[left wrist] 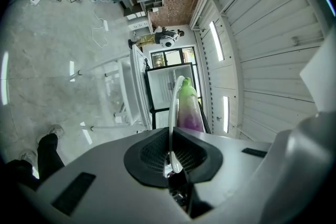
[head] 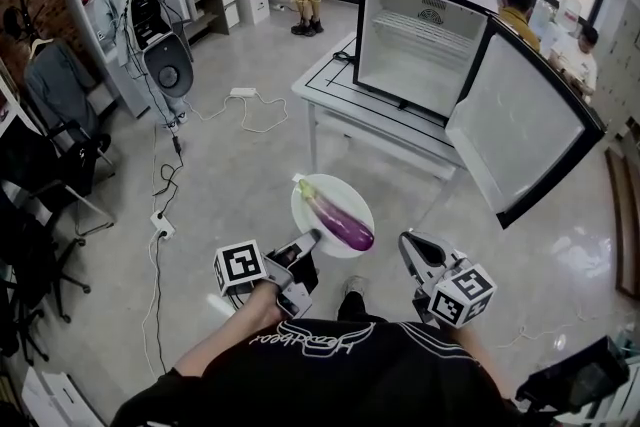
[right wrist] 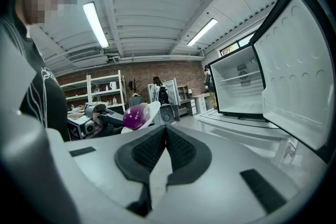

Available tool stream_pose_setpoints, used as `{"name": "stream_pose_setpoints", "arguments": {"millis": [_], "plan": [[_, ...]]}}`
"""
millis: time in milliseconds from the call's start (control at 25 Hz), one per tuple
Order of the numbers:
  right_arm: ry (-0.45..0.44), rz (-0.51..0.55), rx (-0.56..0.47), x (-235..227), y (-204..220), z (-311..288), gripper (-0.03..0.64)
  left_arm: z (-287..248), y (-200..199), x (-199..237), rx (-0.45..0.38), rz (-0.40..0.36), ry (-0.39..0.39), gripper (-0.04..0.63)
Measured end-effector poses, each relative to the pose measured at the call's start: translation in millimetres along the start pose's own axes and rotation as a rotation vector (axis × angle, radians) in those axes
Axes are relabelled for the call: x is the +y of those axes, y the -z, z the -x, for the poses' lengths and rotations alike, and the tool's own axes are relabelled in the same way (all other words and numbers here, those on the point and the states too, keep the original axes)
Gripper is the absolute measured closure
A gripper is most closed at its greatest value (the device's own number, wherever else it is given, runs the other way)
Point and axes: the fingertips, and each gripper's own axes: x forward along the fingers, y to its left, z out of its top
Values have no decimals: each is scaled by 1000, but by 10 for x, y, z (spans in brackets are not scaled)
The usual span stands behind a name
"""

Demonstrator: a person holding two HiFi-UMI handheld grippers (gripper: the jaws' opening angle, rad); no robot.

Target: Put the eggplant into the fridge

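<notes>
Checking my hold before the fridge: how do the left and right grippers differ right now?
The left gripper is clamped on the rim of the plate, carrying the eggplant; the right gripper is shut on nothing. The rim holds the left gripper's jaws slightly apart; the right gripper's jaws meet. Both point toward the open fridge.

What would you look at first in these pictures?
A shiny purple eggplant with a green top lies on a round white plate, which the left gripper pinches by its rim. Ahead, a small white fridge stands on a white table, its door swung wide open.
</notes>
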Motion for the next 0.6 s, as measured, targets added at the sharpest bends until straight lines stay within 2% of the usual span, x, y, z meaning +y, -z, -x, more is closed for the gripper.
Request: {"name": "stream_pose_setpoints", "arguments": {"millis": [240, 400, 600], "plan": [[10, -33, -3, -419, -31, -172, 611, -373, -163, 46, 10, 4, -21, 572], [17, -85, 0, -804, -2, -382, 611, -681, -381, 133, 4, 8, -48, 572], [7, -86, -14, -1299, -133, -763, 611, -1195, -735, 209, 0, 6, -63, 572]]}}
